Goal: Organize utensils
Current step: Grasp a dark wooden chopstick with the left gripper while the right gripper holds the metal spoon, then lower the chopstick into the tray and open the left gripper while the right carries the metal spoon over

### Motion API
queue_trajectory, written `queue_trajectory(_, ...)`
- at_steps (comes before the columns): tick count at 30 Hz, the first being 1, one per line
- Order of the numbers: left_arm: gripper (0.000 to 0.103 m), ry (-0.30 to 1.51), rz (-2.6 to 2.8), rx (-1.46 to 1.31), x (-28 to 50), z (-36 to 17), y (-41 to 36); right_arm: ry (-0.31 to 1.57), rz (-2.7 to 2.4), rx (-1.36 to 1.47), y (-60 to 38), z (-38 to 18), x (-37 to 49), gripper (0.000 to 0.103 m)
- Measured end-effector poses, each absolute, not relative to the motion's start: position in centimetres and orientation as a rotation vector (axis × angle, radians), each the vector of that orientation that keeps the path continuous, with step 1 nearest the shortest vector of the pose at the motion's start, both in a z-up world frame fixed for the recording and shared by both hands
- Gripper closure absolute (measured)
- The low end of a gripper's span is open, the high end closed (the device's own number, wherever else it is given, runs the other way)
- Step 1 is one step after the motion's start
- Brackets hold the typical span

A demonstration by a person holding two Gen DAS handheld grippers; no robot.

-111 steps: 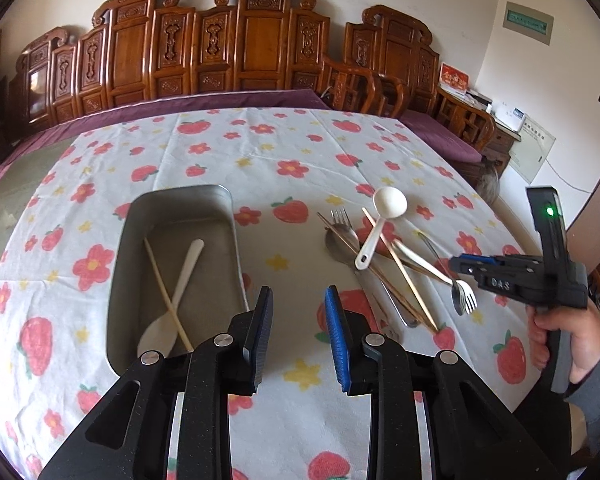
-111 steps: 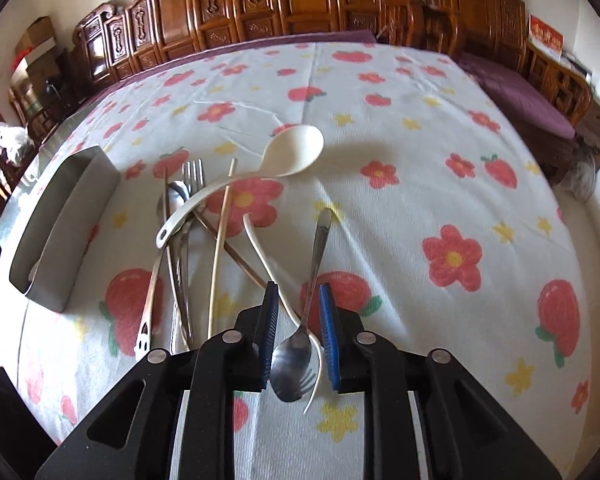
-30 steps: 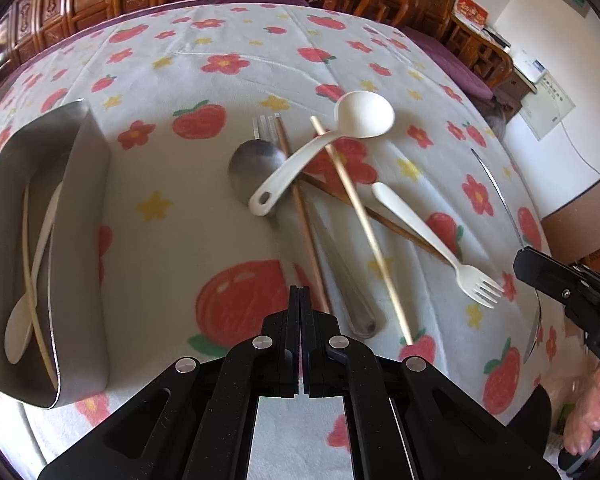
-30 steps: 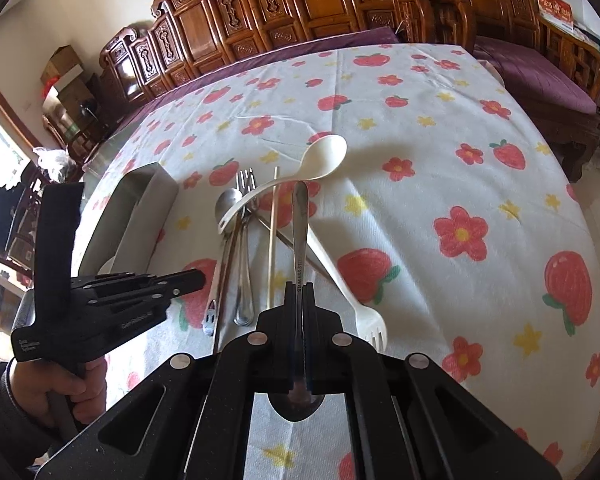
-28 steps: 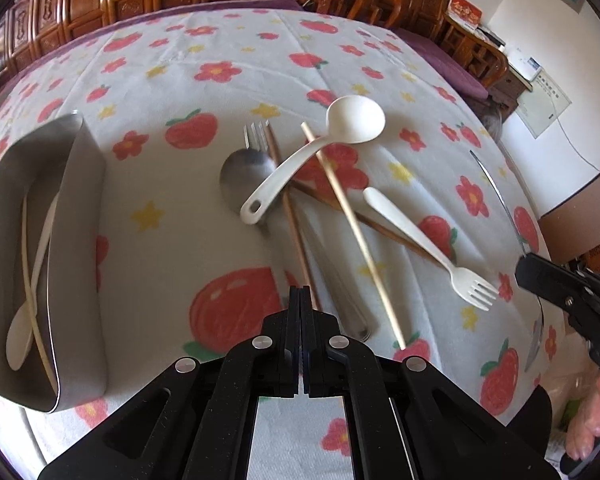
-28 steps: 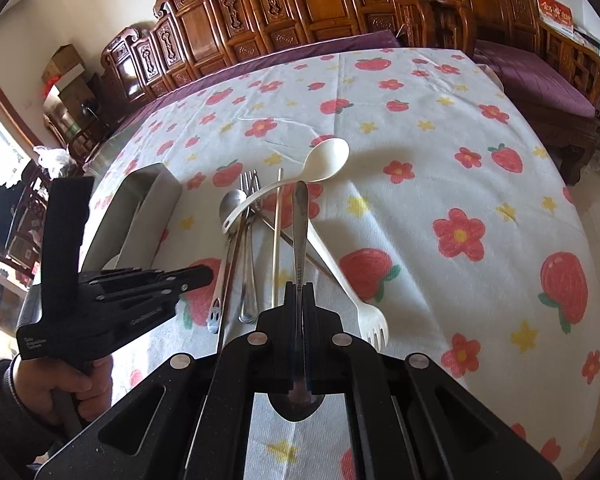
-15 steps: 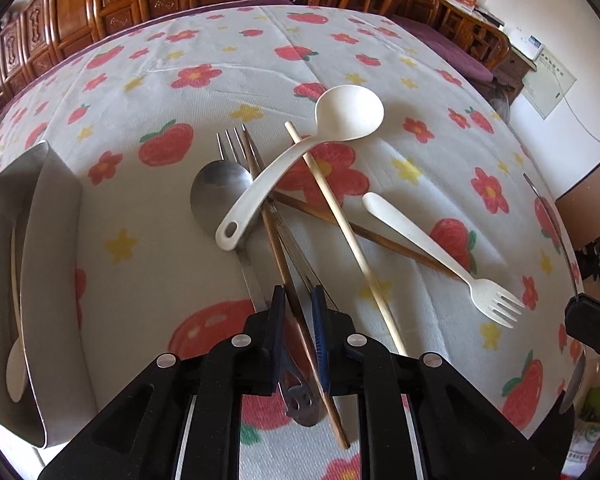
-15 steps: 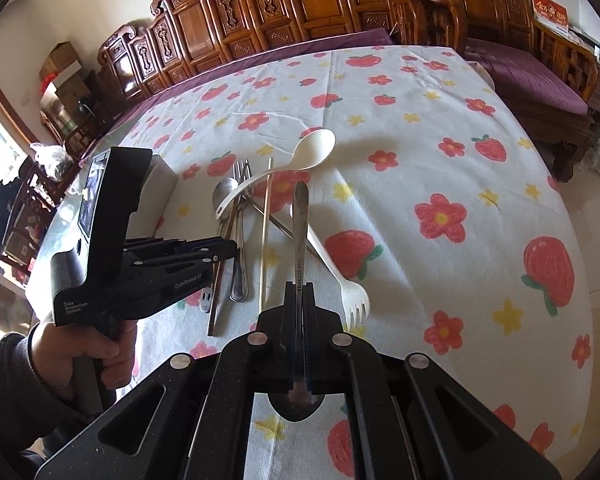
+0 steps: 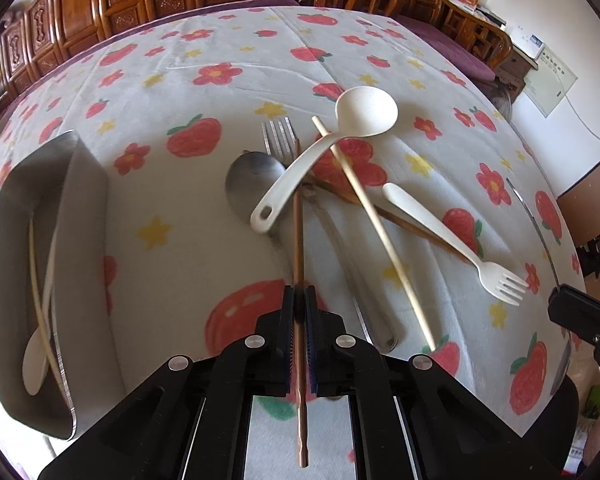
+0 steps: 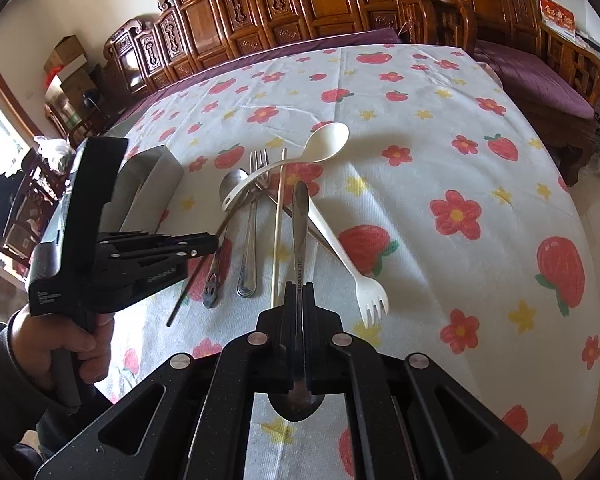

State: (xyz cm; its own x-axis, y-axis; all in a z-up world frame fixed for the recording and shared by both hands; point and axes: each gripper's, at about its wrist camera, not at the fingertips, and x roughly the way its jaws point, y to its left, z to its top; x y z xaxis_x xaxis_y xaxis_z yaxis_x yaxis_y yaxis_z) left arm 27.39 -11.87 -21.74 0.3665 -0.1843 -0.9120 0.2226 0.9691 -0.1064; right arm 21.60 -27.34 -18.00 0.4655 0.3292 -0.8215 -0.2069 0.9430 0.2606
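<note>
My left gripper [image 9: 299,300] is shut on a brown chopstick [image 9: 297,236] whose far end lies under the white ladle [image 9: 332,148] in the utensil pile. My right gripper [image 10: 299,292] is shut on a steel spoon [image 10: 300,216], handle pointing forward, held above the table. The pile holds a steel fork [image 9: 278,136], a steel spoon [image 9: 252,184], a pale chopstick [image 9: 374,228], a white plastic fork [image 9: 452,244] and another brown chopstick [image 9: 416,230]. The metal tray [image 9: 80,216] at left holds a white spoon [image 9: 36,360] and a pale chopstick [image 9: 36,280].
The flowered tablecloth [image 9: 220,52] covers a round table. Carved wooden chairs [image 10: 300,8] line the far side. The table edge drops off at right [image 10: 580,208]. The left gripper [image 10: 204,244] shows in the right wrist view, near the tray [image 10: 148,184].
My left gripper opened, moved forward over the brown chopstick and shut on it. My right gripper kept holding the steel spoon, lifted off the table since the earliest frame.
</note>
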Motion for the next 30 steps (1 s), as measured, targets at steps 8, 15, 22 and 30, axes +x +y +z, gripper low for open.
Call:
queue_trajectory(8,0.099,1.149,-0.237,0.013,26.2,-20.4,-8.5,1.024,0.354,0.13,-25.7,-18.1,21.8,0.099)
queue_trajectory(15,0.099,1.101,-0.262,-0.014,24.6,-17.9,-6.2,1.019,0.389,0.104,-22.9,-17.6,22.4,0.099)
queue_trajectory(22,0.099,1.022,-0.254,-0.054,23.7,-14.3,-2.5,0.984,0.448,0.084,-18.9,-16.4,23.2,0.099)
queue_trajectory(30,0.099,0.969,-0.214,-0.078,23.6,-12.0,2.4,0.96,0.521,0.043,-13.3,-14.9,24.0,0.099)
